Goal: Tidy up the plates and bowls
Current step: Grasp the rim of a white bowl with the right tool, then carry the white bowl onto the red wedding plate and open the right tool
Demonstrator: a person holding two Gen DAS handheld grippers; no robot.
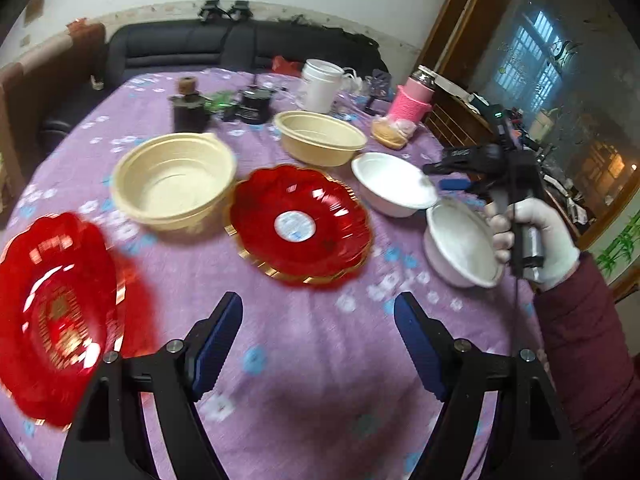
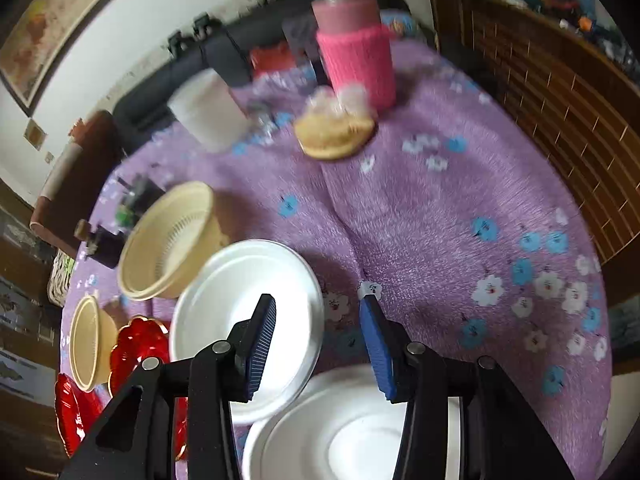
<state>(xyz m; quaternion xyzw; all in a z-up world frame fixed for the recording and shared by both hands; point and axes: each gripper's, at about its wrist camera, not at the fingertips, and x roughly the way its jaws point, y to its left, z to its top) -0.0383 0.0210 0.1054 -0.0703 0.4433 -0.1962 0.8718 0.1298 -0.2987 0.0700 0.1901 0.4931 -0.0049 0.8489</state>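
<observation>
On the purple flowered cloth stand two cream bowls [image 1: 174, 182] [image 1: 320, 138], a red gold-rimmed plate stack [image 1: 300, 224], another red plate [image 1: 56, 316] at the left, and two white bowls [image 1: 394, 184] [image 1: 460, 242]. My left gripper [image 1: 318, 344] is open and empty, above bare cloth in front of the red stack. My right gripper [image 2: 318, 346] is open and empty, hovering over the two white bowls [image 2: 244, 312] [image 2: 340, 436]. It also shows in the left wrist view [image 1: 452, 174], held by a gloved hand beside the white bowls.
At the table's far side stand a pink-sleeved bottle [image 2: 354, 44], a white tub [image 1: 320, 84], a tan lid with wrapped sweets [image 2: 334, 132], and dark jars [image 1: 190, 106]. A dark sofa [image 1: 180, 44] lies beyond. A wooden cabinet [image 2: 540, 92] stands at the right.
</observation>
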